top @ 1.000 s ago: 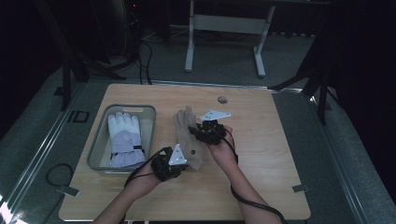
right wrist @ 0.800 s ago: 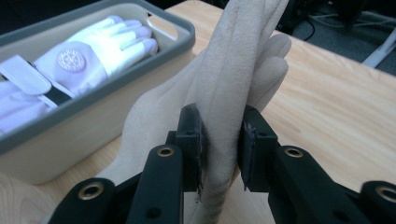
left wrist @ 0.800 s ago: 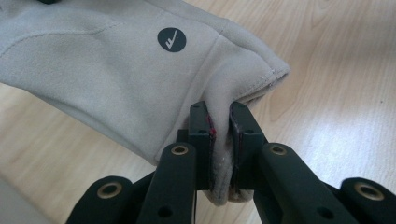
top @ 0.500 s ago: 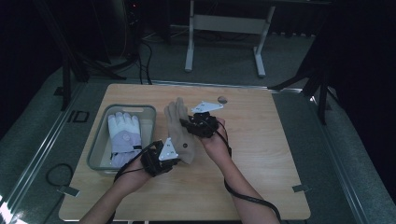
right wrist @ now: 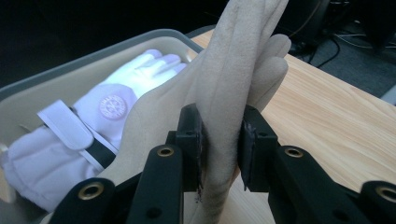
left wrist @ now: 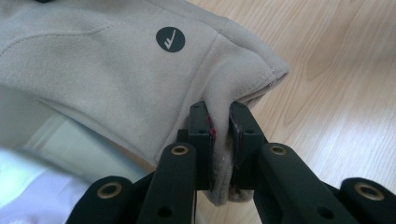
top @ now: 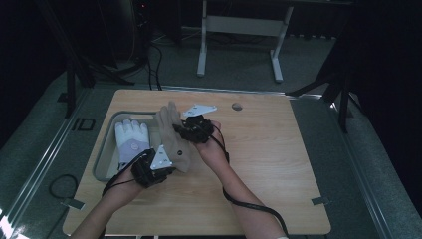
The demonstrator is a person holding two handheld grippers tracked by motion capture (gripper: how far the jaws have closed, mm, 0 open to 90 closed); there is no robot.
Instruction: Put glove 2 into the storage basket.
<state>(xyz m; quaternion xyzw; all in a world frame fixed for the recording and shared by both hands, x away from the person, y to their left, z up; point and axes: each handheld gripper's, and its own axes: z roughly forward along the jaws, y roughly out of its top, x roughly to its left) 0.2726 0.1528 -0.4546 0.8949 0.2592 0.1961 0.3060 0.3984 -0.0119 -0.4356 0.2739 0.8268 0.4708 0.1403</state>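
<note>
over the wooden table (top: 268,164), my left gripper (left wrist: 219,135) and right gripper (right wrist: 219,140) each pinch the beige glove (top: 171,139), lifting it toward the bin (top: 102,159).

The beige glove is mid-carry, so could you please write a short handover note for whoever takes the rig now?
Left tool: shut on the beige glove at its cuff end.
Right tool: shut on the same glove, nearer its fingers.
The glove hangs between both tools, at the right edge of the grey bin.
Done: a white glove lies in the bin.
Left, probably: carry the beige glove over the bin, lower it beside the white one, open both tools.
</note>
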